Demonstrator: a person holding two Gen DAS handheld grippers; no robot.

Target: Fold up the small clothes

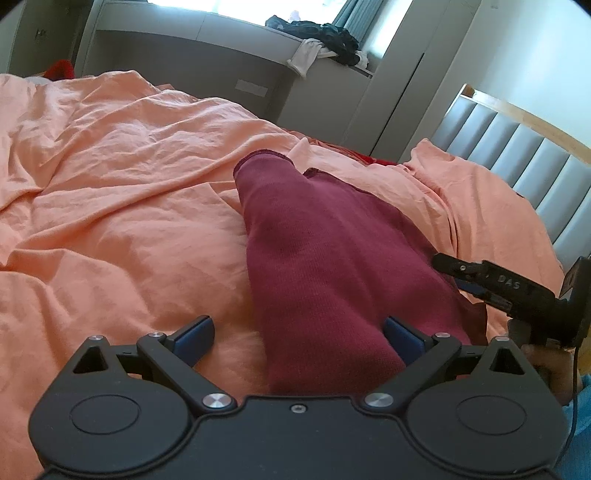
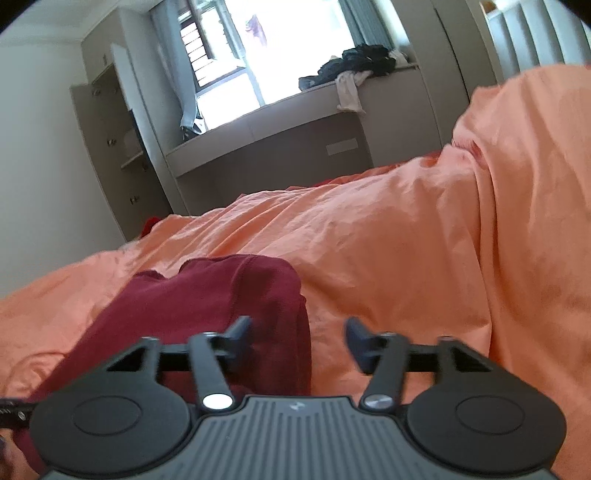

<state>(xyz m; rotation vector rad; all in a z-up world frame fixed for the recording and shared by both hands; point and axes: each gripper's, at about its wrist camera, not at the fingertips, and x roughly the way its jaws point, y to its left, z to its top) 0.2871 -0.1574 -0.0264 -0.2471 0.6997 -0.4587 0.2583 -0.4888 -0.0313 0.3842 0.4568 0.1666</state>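
A dark red knit garment (image 1: 332,258) lies folded into a long strip on the orange bedsheet (image 1: 110,184), its hemmed ends pointing away from me. My left gripper (image 1: 297,325) is open and low over the garment's near end; the cloth runs between its blue pads without being pinched. In the right wrist view the same garment (image 2: 207,295) lies ahead and to the left. My right gripper (image 2: 297,334) is open, its left finger over the cloth and its right finger over bare sheet. One black finger (image 1: 454,267) of the right gripper shows at the garment's right edge.
A grey padded headboard (image 1: 517,155) stands on the right. Bunched orange bedding (image 2: 517,184) rises on the right. A grey window-side cabinet (image 1: 221,62) carries a pile of dark clothes (image 1: 325,33). Something red (image 1: 59,68) lies past the bed's far left edge.
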